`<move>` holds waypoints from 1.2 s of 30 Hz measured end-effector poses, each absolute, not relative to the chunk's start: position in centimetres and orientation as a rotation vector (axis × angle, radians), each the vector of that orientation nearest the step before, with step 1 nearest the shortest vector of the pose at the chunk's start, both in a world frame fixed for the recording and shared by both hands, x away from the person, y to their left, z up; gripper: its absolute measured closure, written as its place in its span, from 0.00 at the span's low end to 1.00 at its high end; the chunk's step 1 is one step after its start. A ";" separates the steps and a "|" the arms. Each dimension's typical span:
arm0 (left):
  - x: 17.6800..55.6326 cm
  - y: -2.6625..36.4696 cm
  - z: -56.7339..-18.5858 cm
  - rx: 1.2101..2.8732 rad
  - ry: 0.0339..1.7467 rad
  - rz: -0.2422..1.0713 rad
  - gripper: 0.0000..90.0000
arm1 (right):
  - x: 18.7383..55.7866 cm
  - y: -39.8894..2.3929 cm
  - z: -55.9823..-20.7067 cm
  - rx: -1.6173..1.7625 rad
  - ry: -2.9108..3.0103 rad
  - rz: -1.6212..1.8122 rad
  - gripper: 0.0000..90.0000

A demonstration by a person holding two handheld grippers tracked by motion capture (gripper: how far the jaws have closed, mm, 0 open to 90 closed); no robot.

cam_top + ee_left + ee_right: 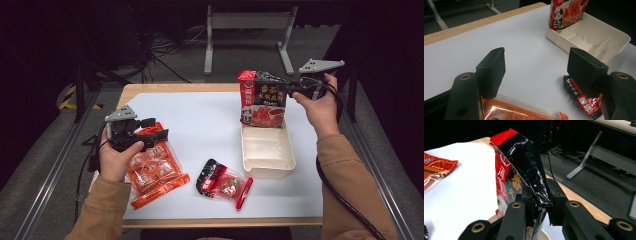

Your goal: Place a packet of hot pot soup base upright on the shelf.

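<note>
Right gripper [295, 90], upper right, pinches soup-base pouch [262, 100] upright over bin [267, 150]. Left gripper [150, 134] wide, empty above orange pack [152, 167]. Next, likely: lower pouch, release.

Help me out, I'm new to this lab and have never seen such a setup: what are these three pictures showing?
A person sits at a white table holding a hand-held grasping tool in each hand. One picture looks down from above; the other two come from small cameras riding on each tool, looking along its two black jaws.

The right tool pinches the top edge of a red and black food packet, which stands upright at the far end of a cream tray.

The left tool is open and holds nothing; it hovers over an orange packet. A smaller red and black snack packet lies on the table between the orange packet and the tray.
</note>
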State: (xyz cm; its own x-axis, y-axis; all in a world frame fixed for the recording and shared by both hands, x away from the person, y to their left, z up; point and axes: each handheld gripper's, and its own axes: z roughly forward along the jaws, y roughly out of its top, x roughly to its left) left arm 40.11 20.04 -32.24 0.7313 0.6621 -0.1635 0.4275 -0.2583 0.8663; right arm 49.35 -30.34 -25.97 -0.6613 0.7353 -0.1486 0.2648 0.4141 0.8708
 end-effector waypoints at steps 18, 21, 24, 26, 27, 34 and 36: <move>40.2 20.2 -32.5 1.904 0.843 0.280 0.34 | 49.5 -29.8 -28.1 0.876 2.221 1.086 0.85; 40.2 20.4 -32.5 1.900 0.848 0.285 0.34 | 49.4 -29.9 -28.3 0.883 2.229 1.069 0.85; 40.2 20.4 -32.5 1.900 0.850 0.288 0.34 | 49.1 -30.0 -28.5 0.888 2.227 1.061 0.85; 40.2 20.3 -32.5 1.902 0.848 0.291 0.33 | 48.9 -30.1 -28.7 0.895 2.219 1.066 0.84; 40.1 20.3 -32.6 1.898 0.854 0.286 0.33 | 48.8 -30.2 -28.7 0.899 2.215 1.069 0.84; 40.1 20.3 -32.6 1.896 0.854 0.288 0.32 | 48.4 -30.8 -29.3 0.930 2.196 1.086 0.85; 40.1 20.3 -32.6 1.897 0.851 0.291 0.32 | 48.3 -31.0 -29.5 0.933 2.188 1.092 0.85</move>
